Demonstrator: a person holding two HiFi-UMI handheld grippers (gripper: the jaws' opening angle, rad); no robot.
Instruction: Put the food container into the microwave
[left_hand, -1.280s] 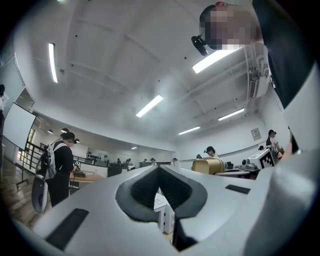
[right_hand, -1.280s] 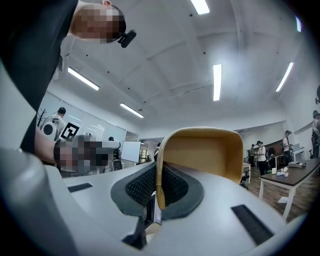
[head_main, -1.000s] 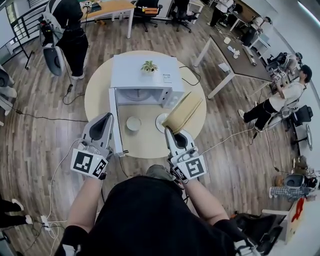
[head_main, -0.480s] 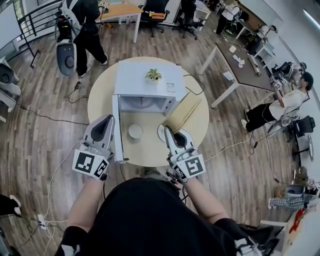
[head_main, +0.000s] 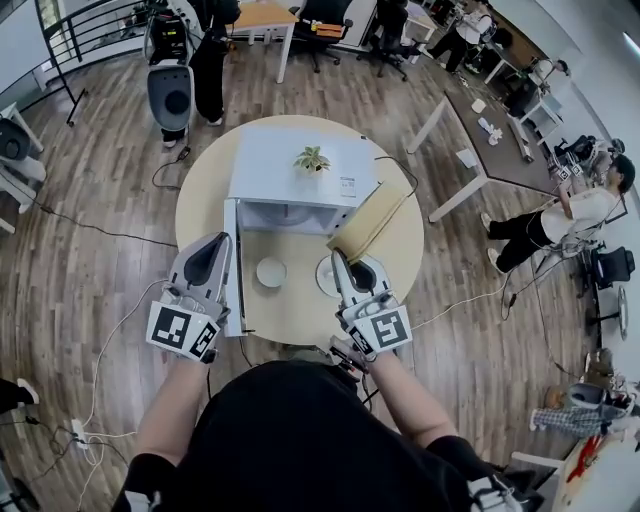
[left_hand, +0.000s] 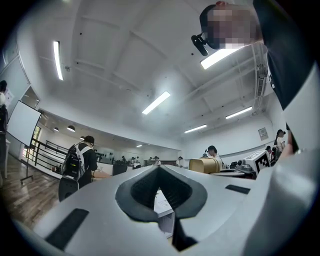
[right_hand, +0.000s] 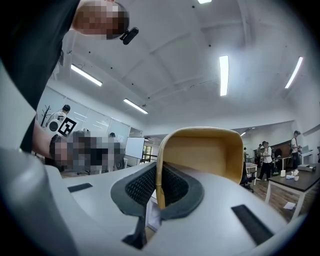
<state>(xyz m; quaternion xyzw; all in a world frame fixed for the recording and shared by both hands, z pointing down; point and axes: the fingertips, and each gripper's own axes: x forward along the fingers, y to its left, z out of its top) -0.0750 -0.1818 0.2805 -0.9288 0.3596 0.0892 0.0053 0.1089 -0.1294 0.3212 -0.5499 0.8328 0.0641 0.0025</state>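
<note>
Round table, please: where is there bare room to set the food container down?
Bare tabletop lies along the near edge, below the white bowl and plate. Directly before the microwave those two crowd it.

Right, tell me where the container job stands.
Done: the door of the white microwave stands open. In hand: the right tool is clamped on the rim of the tan rectangular food container, held tilted above the round table. The left tool is shut, empty. Left: set the container inside the cavity.

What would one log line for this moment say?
right tongs: shut on food container rim | left tongs: shut, empty | microwave: door open, container not yet inside
</note>
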